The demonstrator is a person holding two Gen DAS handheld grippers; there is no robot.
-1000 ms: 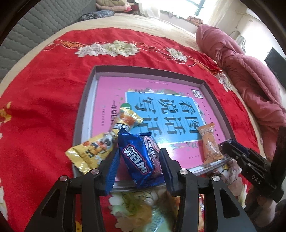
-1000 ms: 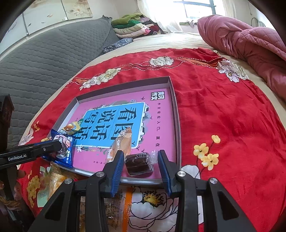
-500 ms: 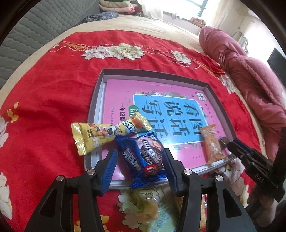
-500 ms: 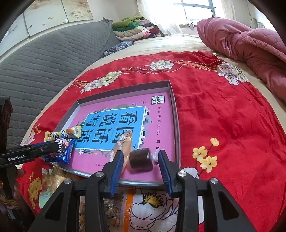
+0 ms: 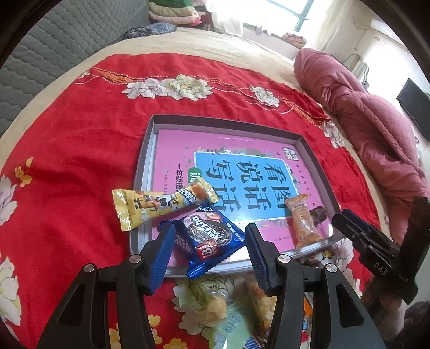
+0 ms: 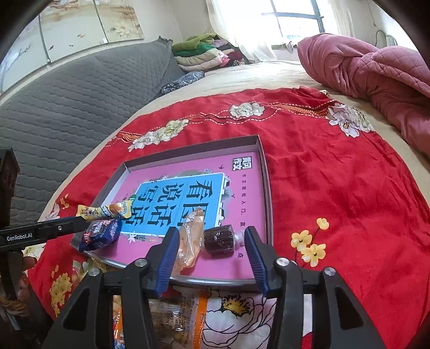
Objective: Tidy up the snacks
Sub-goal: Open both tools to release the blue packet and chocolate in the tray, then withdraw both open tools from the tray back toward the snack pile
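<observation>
A shallow grey tray [image 5: 303,145] on the red cloth [image 5: 80,139] holds a pink book [image 5: 188,145], a blue cookie packet [image 5: 212,239], an orange wrapped cake [image 6: 189,241] and a dark brown sweet [image 6: 218,238]; a yellow packet [image 5: 150,205] overhangs its rim. The left gripper [image 5: 209,239] and right gripper [image 6: 211,244] have just been opening, their pads clear of the snacks between them.

**Daylight Floods Bedroom, Window Blown Out**

The scene is lit brightly by a window [image 6: 295,16], overexposed to white. Straight lines are bent by fisheye distortion, corners are vignetted black, and the near wrappers [image 5: 228,316] appear slightly blurred.
</observation>
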